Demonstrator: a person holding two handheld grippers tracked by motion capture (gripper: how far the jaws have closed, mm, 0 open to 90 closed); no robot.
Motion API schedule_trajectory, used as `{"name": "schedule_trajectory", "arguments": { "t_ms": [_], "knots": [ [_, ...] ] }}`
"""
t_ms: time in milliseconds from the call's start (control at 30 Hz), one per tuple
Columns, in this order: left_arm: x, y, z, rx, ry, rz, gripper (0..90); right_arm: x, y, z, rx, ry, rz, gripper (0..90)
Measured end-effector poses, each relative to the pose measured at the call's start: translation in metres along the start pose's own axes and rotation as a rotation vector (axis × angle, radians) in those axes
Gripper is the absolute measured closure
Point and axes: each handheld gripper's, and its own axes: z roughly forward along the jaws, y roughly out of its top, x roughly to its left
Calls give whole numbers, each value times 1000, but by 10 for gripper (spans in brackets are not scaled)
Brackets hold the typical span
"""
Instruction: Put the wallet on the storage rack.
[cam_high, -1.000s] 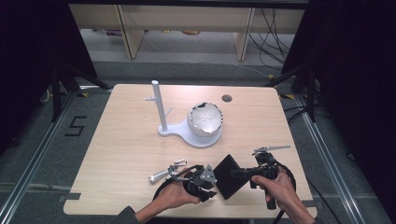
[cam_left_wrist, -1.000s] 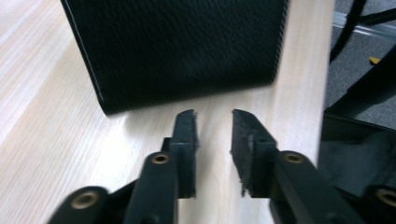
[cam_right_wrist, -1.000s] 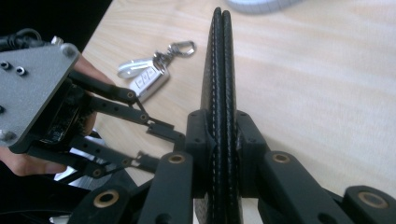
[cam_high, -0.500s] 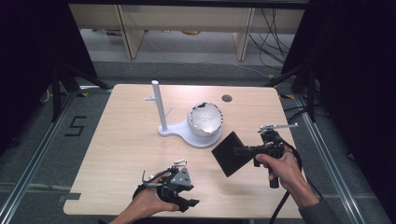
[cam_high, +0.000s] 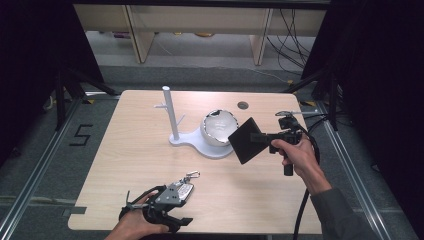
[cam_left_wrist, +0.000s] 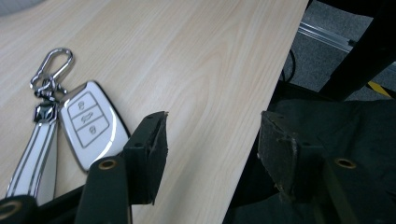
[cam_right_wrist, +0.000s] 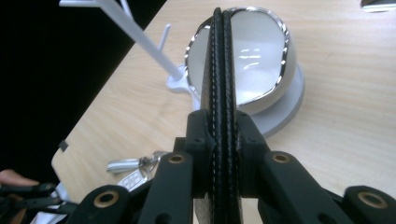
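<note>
My right gripper (cam_high: 259, 136) is shut on a black stitched leather wallet (cam_high: 246, 140), held above the table just right of the shiny bowl (cam_high: 218, 126). In the right gripper view the wallet (cam_right_wrist: 219, 70) stands edge-on between the jaws, in front of the bowl (cam_right_wrist: 261, 60). A white car key fob (cam_high: 180, 190) with a carabiner lies near the front edge. My left gripper (cam_high: 170, 211) hovers just in front of the fob. In the left gripper view that gripper (cam_left_wrist: 215, 126) is open and holds nothing, with the fob (cam_left_wrist: 88, 123) to the left of its jaws.
A white stand (cam_high: 192, 140) with an upright post (cam_high: 170, 112) and side pegs carries the bowl at mid table. A small dark disc (cam_high: 243, 105) is set into the far side of the table. The front table edge (cam_left_wrist: 261, 93) runs just under the left gripper's jaws.
The right gripper has carried the wallet up and away to the right, toward the bowl. The left gripper has pulled back left to the front edge, beside the key fob.
</note>
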Motion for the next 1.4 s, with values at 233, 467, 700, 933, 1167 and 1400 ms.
{"name": "schedule_trajectory", "arguments": {
  "t_ms": [233, 467, 700, 933, 1167, 1400],
  "knots": [
    [4, -17, -8, 21, 27, -14, 390, -7, 18, 10, -20, -22, 17, 793],
    [6, -28, -16, -2, 48, -67, 387, -13, 35, 21, -65, -21, 52, 793],
    [8, -35, -23, 11, 59, -52, 374, -18, 46, 40, -85, -11, 81, 793],
    [9, -40, -25, 3, 65, -62, 371, -23, 51, 61, -81, -20, 132, 793],
    [8, -41, -24, -14, 57, -86, 368, -25, 52, 81, -59, -24, 164, 792],
    [9, -41, -24, 14, 57, -57, 368, -29, 51, 101, -48, -26, 169, 792]
  ]
}}
